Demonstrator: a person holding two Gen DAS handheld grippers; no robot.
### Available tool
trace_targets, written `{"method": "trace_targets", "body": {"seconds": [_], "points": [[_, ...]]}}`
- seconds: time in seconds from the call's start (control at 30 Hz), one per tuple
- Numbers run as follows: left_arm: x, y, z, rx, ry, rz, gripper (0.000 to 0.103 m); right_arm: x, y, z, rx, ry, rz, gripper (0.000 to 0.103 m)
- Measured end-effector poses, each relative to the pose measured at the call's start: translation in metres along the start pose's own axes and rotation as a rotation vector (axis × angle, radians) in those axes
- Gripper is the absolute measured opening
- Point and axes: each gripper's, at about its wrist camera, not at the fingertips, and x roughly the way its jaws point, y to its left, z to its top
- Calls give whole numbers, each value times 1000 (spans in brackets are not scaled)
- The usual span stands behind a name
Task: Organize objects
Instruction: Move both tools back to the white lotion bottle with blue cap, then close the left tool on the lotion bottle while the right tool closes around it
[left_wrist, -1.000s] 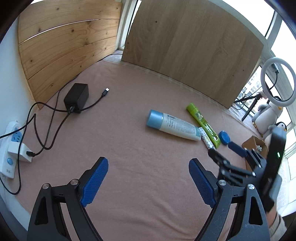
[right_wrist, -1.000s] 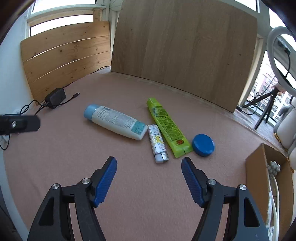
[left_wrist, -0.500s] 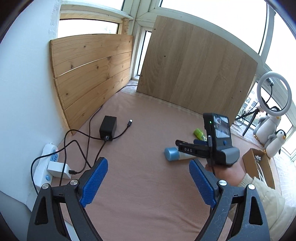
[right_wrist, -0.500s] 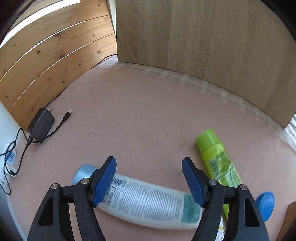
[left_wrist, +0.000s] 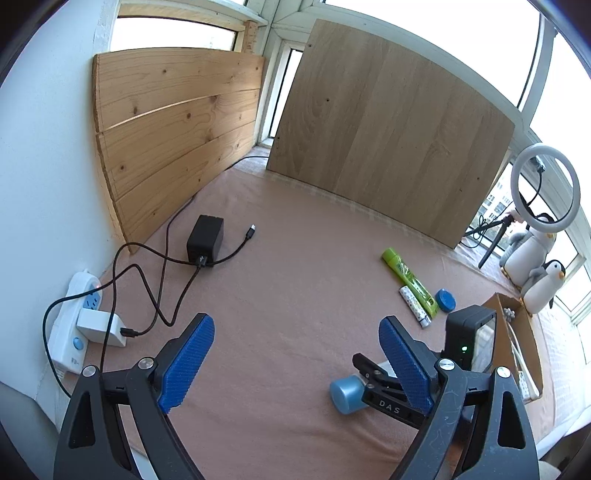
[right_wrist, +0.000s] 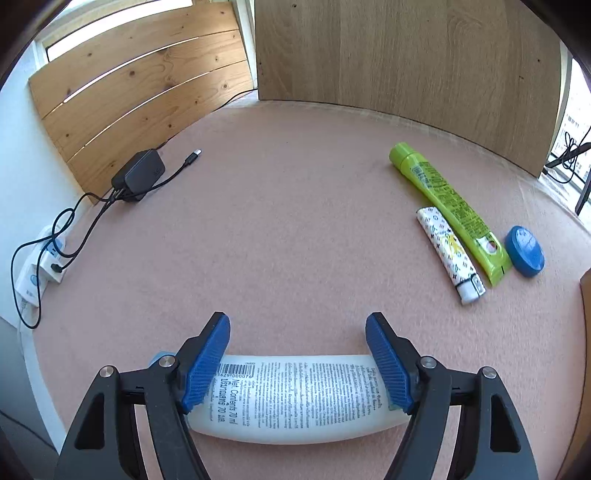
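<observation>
Right gripper (right_wrist: 297, 363): jaws spread wide, straddling the white bottle (right_wrist: 295, 400), which lies crosswise between the blue pads (right_wrist: 207, 363). Whether the pads touch it cannot be told. The bottle's blue cap (left_wrist: 345, 395) juts past the left pad. Ahead and to the right of this claw lie a green tube (right_wrist: 448, 208), a patterned lighter (right_wrist: 450, 258) just beside it, and a blue round lid (right_wrist: 524, 251). Left gripper (left_wrist: 295, 363): jaws spread, holding nothing, above the pink mat (left_wrist: 295, 280). A black charger (left_wrist: 205, 240) sits ahead to its left.
</observation>
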Motion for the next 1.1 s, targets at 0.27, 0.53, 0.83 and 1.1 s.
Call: {"method": "trace_targets", "body": {"seconds": [0.27,0.53,0.83,1.1], "points": [[37,19,-52,-55,193,9,93,-30,-27,-10,-118,-61,-87,73],[76,1,-86,-40,324,-15,93,-15,-53,-19,-137,13,-59,73],[99,-11,-87,-17,333,-17,93,-61,-39,-88,-76,-6,-83,77],[116,-48,-71,13,360,-67,93,-81,21,-117,-243,-70,-22,77]]}}
